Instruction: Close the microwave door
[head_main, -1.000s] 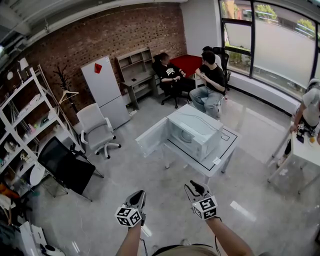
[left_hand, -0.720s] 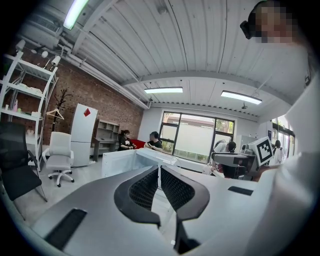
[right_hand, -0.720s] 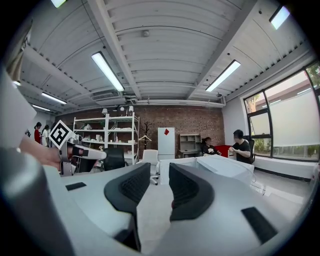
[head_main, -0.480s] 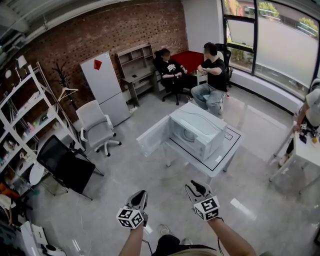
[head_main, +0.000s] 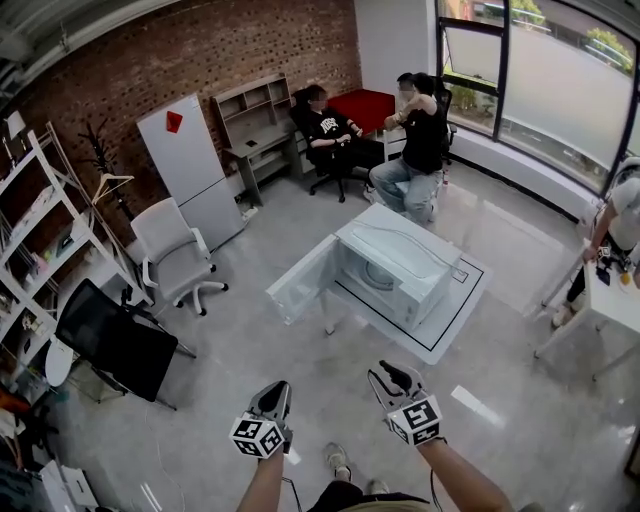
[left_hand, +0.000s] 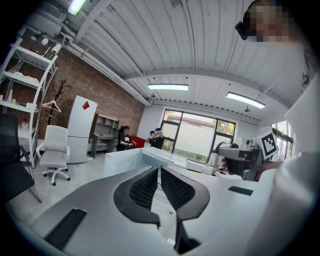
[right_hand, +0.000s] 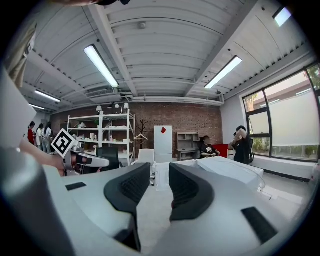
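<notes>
Two grippers are in play, and neither has reached the microwave yet. The microwave (head_main: 400, 262) stands on a low white worktop (head_main: 455, 312) at the centre of the head view. Its door (head_main: 300, 282) is swung fully open toward the left of the frame. The left gripper (head_main: 276, 388) and the right gripper (head_main: 386, 373) sit at the lower centre of the frame, well apart from the appliance, with bare floor between.

Change over the last second: the room has shifted in the head view. The white fridge (head_main: 185, 165) has slid toward the upper left, and a shoe (head_main: 338, 460) shows at the bottom edge where none showed a second ago. This suggests the person is walking toward the worktop. The door has not moved.

Finger state: the left fingers (left_hand: 145, 187) are closed together on nothing. The right fingers (right_hand: 186, 190) stand a narrow gap apart, also empty.

Consequence for the task: this is the approach phase. The likely next step is to bring one gripper to the outer face of the door and push it shut.
</notes>
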